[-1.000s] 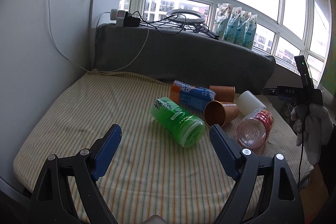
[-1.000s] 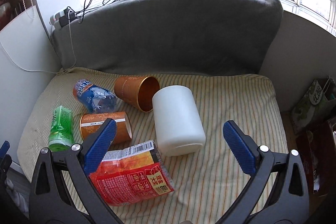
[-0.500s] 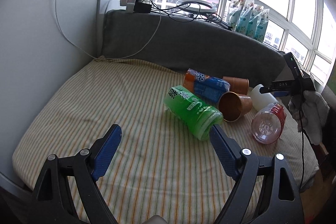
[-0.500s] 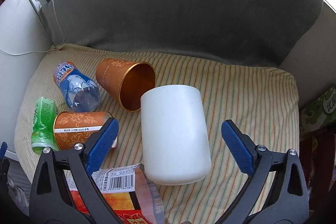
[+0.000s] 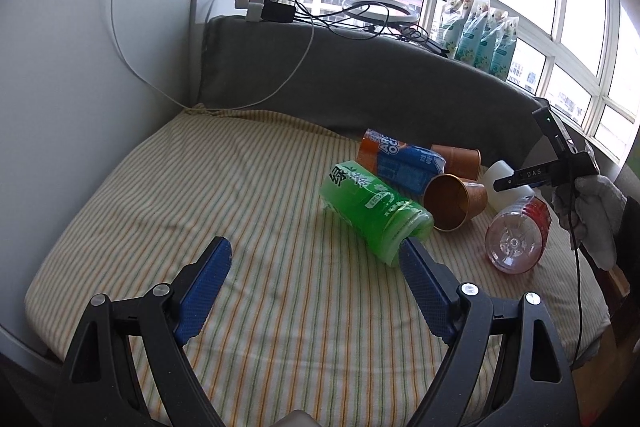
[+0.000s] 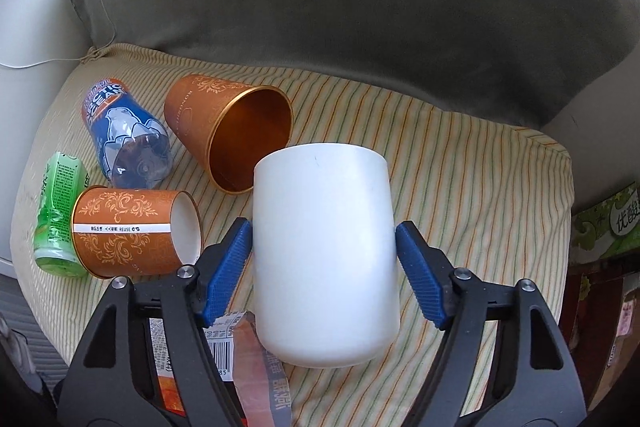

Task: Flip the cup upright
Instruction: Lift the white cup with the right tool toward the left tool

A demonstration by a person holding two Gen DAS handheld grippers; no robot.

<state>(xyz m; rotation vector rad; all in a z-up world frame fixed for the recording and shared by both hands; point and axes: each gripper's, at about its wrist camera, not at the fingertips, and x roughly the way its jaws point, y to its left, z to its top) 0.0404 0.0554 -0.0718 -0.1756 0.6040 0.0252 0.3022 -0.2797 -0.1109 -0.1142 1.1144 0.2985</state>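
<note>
White cup (image 6: 326, 259) lies on its side on the striped cushion (image 6: 472, 163), between the right gripper (image 6: 323, 259) pads, jaws apart but almost touching. Should close squarely mid-body before rotating. Left gripper (image 5: 314, 281) jaws apart, empty.

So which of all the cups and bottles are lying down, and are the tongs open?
white cup: on its side, between the right tongs' pads
two orange cups: on their sides
blue bottle: lying down
green bottle: lying down
red bottle: lying down
right tongs: open around the white cup
left tongs: open, empty
</note>
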